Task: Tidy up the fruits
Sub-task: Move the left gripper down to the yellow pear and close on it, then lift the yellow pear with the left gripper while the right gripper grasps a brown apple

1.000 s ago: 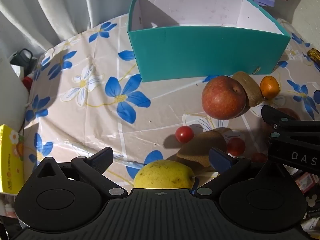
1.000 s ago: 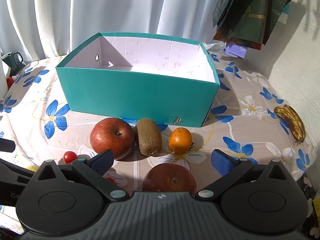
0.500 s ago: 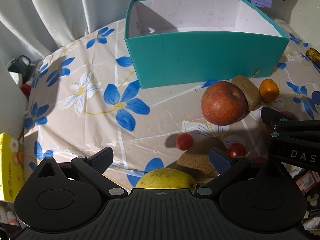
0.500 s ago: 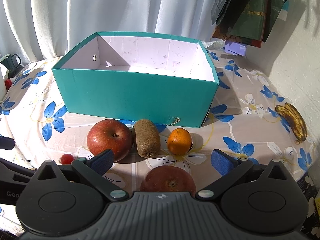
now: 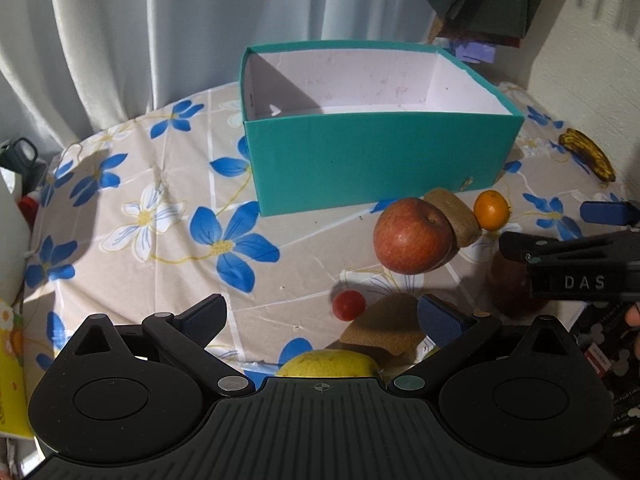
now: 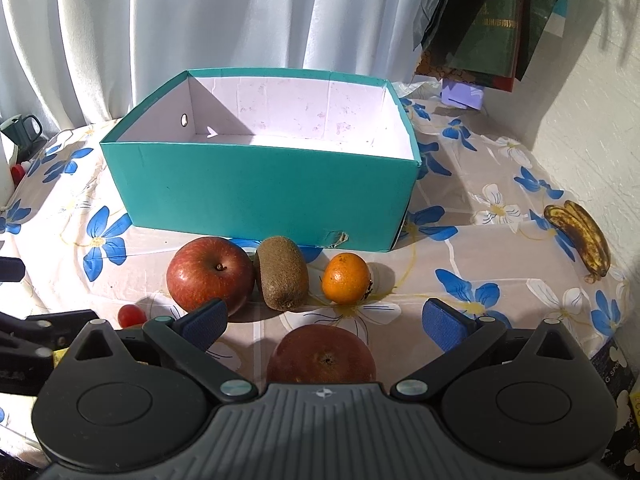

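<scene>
The fruits lie on a floral tablecloth (image 6: 480,248) in front of an open teal box (image 6: 260,192) with a white inside, which holds nothing that I can see. Through my right wrist camera, a red apple (image 6: 210,274), a kiwi (image 6: 282,274) and a small orange (image 6: 346,278) sit in a row just before the box's near wall; the apple and kiwi look to be touching, the orange stands a little apart. A second, darker apple (image 6: 322,356) lies nearer to me, between the spread fingers of my right gripper (image 6: 324,320), which is wide open and holds nothing. A cherry tomato (image 6: 131,315) rests to the left of the first apple. Two browned bananas (image 6: 580,236) lie well apart at the table's right edge, near the white wall.

Through my left wrist camera, my left gripper (image 5: 322,318) is likewise spread wide and empty. A yellow fruit (image 5: 328,364), perhaps a lemon, though I cannot tell, sits low between its fingers, close to the gripper body. Just beyond it lies another kiwi (image 5: 384,328) in shadow, with the cherry tomato (image 5: 349,306) beside it. The red apple (image 5: 414,236) lies further off to the right, and the right gripper's black frame (image 5: 580,264) enters from that side.

White curtains (image 6: 200,20) hang behind the table
</scene>
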`<state>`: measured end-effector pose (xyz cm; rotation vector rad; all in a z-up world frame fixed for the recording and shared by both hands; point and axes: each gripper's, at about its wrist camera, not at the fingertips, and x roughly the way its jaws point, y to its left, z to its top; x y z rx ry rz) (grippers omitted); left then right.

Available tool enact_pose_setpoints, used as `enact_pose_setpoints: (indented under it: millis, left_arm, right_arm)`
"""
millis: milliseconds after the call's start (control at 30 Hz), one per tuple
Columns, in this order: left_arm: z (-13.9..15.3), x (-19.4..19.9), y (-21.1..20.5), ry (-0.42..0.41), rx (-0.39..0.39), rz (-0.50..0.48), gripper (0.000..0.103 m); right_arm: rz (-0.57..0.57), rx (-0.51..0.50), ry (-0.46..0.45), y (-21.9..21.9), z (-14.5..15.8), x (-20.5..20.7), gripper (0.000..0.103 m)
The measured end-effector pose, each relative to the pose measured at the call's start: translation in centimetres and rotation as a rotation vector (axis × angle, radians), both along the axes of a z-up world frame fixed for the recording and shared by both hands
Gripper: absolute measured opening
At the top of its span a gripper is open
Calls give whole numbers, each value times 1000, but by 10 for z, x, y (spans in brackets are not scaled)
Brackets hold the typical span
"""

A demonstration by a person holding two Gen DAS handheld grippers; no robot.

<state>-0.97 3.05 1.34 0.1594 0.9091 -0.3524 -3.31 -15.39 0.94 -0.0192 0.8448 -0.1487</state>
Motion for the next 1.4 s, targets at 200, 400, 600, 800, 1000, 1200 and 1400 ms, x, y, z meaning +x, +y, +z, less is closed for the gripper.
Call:
enact_pose_setpoints:
  millis: [200,400,600,800,1000,1200,1400]
  left_arm:
    - [-17,-10,-1,26,65,-88,103]
    - [-32,-2,1,84,96,-64,103]
    - [-39,1,1,112,121,-74,101]
    - [-48,6,1,172,111,-56,90]
    - [-48,7,-2,178,117,-55,89]
    - [-48,8,-4,174,123,-52,85]
    - [-52,8,-9,187,141,-58,73]
  right_arm:
    - [-13,21,11,-7,-3,-2,103]
    - [-9,30,28,-7,-7,0,103]
    - [-15,31,36,-11,-9,3,103]
    - [-15,29,41,-13,-9,5,103]
    - [-11,29,43,-12,-10,6,103]
    - [-2,26,46,-10,-11,7,103]
    - [-1,20,50,-10,-11,7,103]
